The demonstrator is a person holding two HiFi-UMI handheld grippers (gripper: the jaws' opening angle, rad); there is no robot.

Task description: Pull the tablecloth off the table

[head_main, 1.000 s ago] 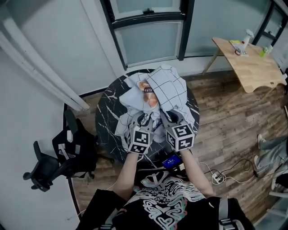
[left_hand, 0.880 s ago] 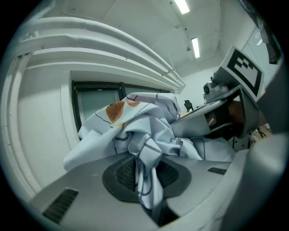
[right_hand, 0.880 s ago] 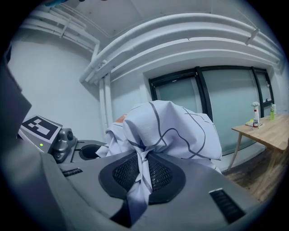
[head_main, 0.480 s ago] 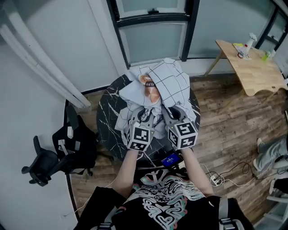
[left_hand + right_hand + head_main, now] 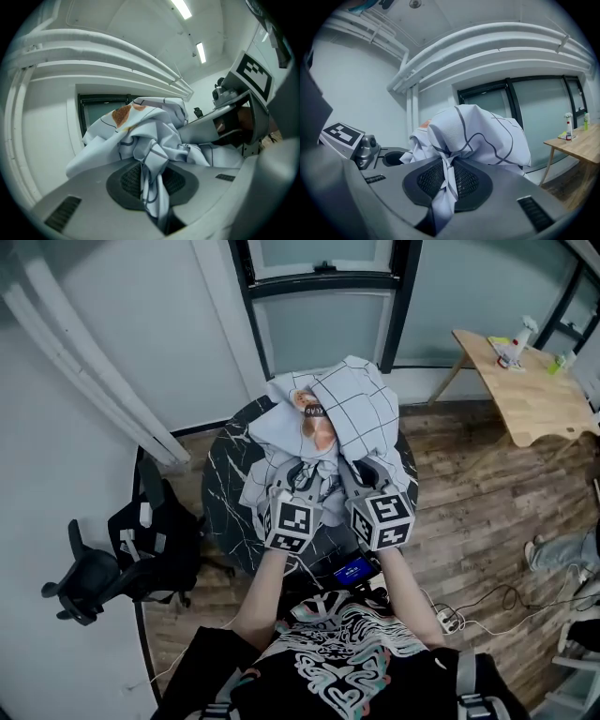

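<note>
A pale blue tablecloth with a dark grid and an orange print is bunched up above the round black marble table. My left gripper is shut on a fold of the tablecloth, which is pinched between its dark pads. Beside it, my right gripper is shut on another fold of the tablecloth. Both grippers hold the cloth lifted over the near half of the table. The right gripper's body shows at the right of the left gripper view.
A black office chair stands left of the table. A wooden side table with bottles is at the far right. A dark-framed window wall is just behind the table. Cables and a power strip lie on the wood floor.
The bunched tablecloth has risen and shifted slightly away from me, toward the window. Both grippers keep their grip and stay close together.
</note>
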